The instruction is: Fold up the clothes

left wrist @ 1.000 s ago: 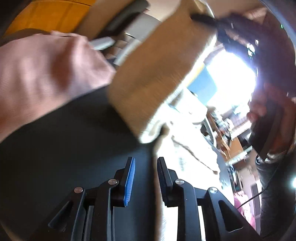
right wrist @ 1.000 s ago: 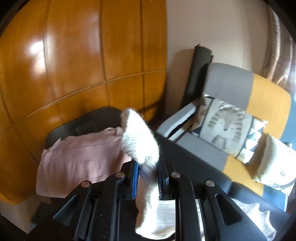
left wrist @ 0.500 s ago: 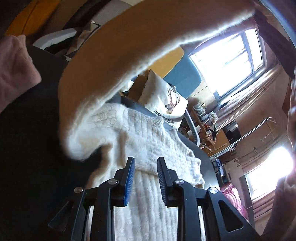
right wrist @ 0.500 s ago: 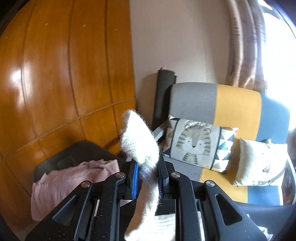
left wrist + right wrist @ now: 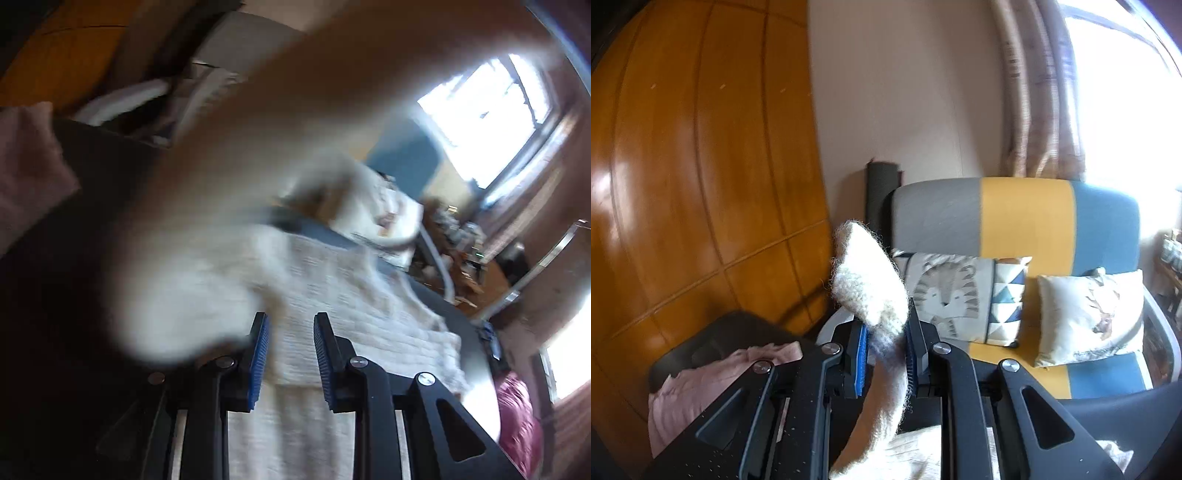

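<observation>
Sofa (image 5: 1015,218): grey, yellow and blue back, against the pale wall (image 5: 905,92).
Wood panelling (image 5: 701,166): left of the sofa.
Window (image 5: 1126,92): bright, curtained, right of the sofa.
Cushions (image 5: 1086,317): two on the sofa.

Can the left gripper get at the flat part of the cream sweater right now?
Probably yes: the left gripper hangs open over the cream sweater, nothing between its pads. The lifted sleeve swings across farther up, not below the jaws.
</observation>
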Demonstrator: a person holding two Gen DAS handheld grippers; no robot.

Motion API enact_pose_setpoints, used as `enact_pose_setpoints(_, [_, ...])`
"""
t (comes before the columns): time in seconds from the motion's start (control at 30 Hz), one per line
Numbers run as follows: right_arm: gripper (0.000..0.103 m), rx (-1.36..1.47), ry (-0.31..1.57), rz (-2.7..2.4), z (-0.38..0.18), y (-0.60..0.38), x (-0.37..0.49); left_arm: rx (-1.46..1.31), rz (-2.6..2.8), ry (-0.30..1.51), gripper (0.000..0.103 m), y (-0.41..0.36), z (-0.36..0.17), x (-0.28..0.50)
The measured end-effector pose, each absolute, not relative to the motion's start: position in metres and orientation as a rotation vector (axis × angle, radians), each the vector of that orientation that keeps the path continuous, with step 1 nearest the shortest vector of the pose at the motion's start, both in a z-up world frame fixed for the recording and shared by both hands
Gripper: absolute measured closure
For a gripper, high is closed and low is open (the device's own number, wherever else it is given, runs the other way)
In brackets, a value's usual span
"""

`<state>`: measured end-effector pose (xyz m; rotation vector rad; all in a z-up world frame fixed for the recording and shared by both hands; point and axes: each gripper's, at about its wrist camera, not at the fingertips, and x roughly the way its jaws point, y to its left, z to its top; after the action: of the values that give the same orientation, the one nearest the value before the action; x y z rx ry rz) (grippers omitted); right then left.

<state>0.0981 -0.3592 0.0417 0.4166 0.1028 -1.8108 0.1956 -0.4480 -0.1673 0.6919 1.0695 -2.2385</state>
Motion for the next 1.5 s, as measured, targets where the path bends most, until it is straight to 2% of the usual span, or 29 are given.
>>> enact_pose_setpoints(0.17, [0.085, 0.46, 0.028, -1.909, 0.035, -0.332, 0.069, 0.708, -2.102, 1.164, 0.078, -0.48, -0.189, 0.221])
enact_pose_setpoints(0.37, [0.085, 0.519, 0.001, -2.067, 0.006, -0.282, 0.036, 0.72, -2.116, 1.082, 0.078, -0.481, -0.193, 0.226])
enact_pose_setpoints(0.73, [0.085, 0.896, -0.038, -2.192, -0.124, -0.207, -0.033, 0.765, -2.094, 1.003, 0.08, -0.473, -0.192, 0.212])
enact_pose_setpoints(0.87, [0.084, 0.994, -0.141, -2.174, -0.157, -0.174, -0.045, 0.776, -2.095, 0.983, 0.08, -0.471, -0.19, 0.212])
enact_pose_setpoints(0.93, [0.07, 1.056, -0.204, -2.16, -0.169, -0.157, -0.054, 0.781, -2.096, 0.976, 0.08, -0.469, -0.19, 0.213])
enact_pose_setpoints(0.97, [0.054, 1.084, -0.231, -2.154, -0.175, -0.149, -0.057, 0.782, -2.097, 0.974, 0.08, -0.469, -0.19, 0.214])
enact_pose_setpoints(1.0, [0.046, 1.109, -0.249, -2.151, -0.18, -0.143, -0.059, 0.783, -2.097, 0.971, 0.08, -0.469, -0.19, 0.214])
enact_pose_setpoints(1.1, [0.046, 1.172, -0.265, -2.136, -0.193, -0.133, -0.068, 0.789, -2.101, 0.962, 0.08, -0.468, -0.19, 0.213])
enact_pose_setpoints(1.5, [0.046, 1.29, -0.018, -1.995, -0.242, -0.172, -0.083, 0.801, -2.108, 0.953, 0.08, -0.47, -0.192, 0.211])
